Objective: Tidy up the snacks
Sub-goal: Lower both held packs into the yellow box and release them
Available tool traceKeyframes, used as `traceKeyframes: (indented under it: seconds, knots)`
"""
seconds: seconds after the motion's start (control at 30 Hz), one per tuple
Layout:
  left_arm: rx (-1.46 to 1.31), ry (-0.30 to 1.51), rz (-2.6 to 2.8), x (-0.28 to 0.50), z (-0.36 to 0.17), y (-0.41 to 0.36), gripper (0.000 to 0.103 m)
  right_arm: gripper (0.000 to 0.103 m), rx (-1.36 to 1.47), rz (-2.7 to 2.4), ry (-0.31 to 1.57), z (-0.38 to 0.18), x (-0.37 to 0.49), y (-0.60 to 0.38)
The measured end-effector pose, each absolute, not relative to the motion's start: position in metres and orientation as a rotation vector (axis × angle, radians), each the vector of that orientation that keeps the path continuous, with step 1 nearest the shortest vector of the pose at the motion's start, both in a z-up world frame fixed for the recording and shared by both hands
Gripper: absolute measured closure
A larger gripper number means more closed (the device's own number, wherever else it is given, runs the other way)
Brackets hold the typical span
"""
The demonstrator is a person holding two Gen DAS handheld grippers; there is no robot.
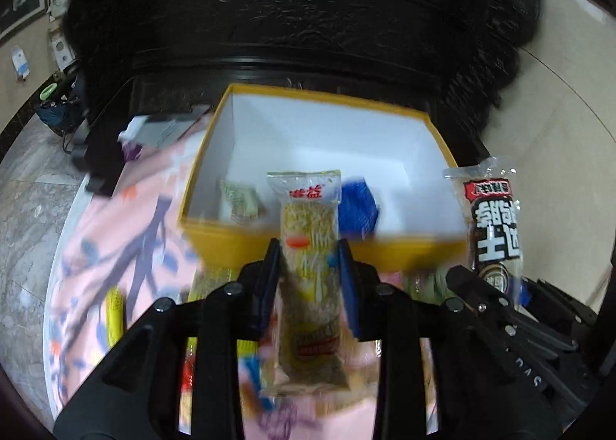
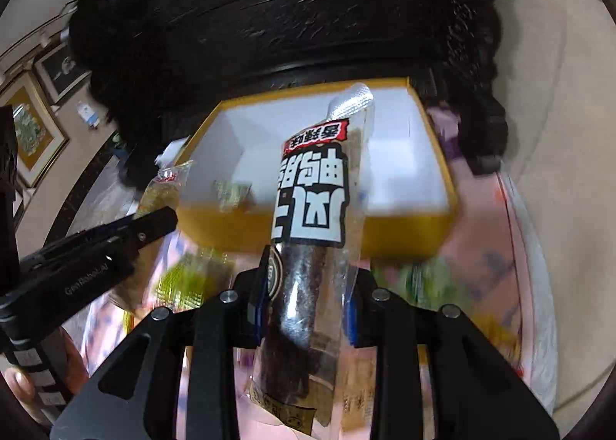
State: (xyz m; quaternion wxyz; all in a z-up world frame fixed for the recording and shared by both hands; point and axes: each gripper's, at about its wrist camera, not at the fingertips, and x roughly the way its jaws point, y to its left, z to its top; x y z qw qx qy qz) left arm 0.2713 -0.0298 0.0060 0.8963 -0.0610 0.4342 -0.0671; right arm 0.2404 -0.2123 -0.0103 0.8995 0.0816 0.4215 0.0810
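- Left wrist view: the left gripper (image 1: 310, 266) is clenched on a clear long packet of yellow-green noodle snack (image 1: 311, 243), whose far end already overhangs the near wall of the yellow open cardboard box with a white inside (image 1: 227, 243).
- Right wrist view: the right gripper (image 2: 308, 278) grasps a clear long packet with a dark meat stick and bold black-and-white label (image 2: 308, 216), also pointing at that box.
- Step in hand, as I judge it: carrying both packets to the box; next, clear the near rim, then let go.
- Room: two small packets (blurred) lie near the box's near wall; the far and right floor is bare.
- Loose snacks crowd the pink flowered cloth on the desk (image 1: 127, 209) near the box.
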Motion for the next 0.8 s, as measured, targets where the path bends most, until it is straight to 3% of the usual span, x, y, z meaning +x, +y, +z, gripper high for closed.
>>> traceKeyframes:
  seconds: [0.07,0.17,0.23,0.27,0.53,0.8]
  knots:
    - [-0.102,0.899,-0.093,0.299,0.01,-0.032,0.036,0.071,0.195,0.134,0.873,-0.002,0.274,-0.216]
    - [-0.105,0.893,-0.06,0.329,0.017,-0.032,0.02,0.069,0.201,0.095,0.866,0.005,0.307,-0.219]
    - [-0.11,0.912,-0.057,0.338,0.02,-0.031,0.011,0.047,0.182,0.049,0.899,0.003,0.326,-0.22]
    - [-0.11,0.906,-0.053,0.337,0.022,-0.03,0.01,0.036,0.173,0.038,0.904,0.001,0.329,-0.222]
    - [-0.027,0.883,-0.038,0.306,0.017,-0.014,0.009,0.036,0.183,0.122,0.891,-0.01,0.29,-0.234]
    - [0.032,0.99,-0.01,0.2,-0.058,0.001,0.009,0.036,0.123,0.245,0.928,-0.044,0.226,-0.208]
